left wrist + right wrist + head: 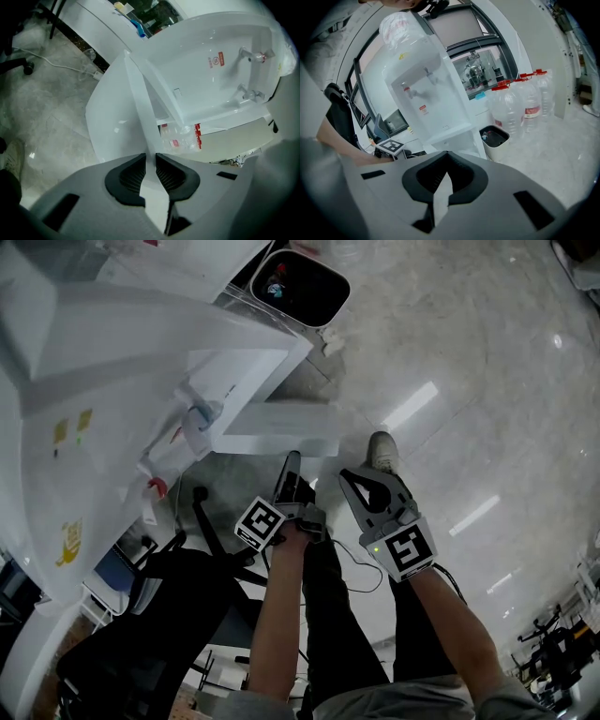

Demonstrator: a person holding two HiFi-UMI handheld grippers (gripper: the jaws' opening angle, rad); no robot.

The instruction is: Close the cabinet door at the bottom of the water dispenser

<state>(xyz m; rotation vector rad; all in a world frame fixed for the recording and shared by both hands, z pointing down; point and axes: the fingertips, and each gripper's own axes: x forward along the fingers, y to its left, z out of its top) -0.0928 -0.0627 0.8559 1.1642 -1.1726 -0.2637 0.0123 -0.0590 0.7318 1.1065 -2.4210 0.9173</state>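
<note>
Currently the left hand-held gripper (pixel 150 161) pinches the edge of the open cabinet door (pixel 112 122) at lower centre; the right hand-held gripper (pixel 446 154) is closed, empty. A fast swing could pull the thin edge free.

Cabinet door (pixel 112 126): was white, smooth, glossy plastic.
Floor (pixel 450 352): looked like polished marbled stone, mirror-shiny.
Water bottles (pixel 525 103): were clear plastic.

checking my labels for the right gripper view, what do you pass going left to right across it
chair → dispenser → bin → bottles
</note>
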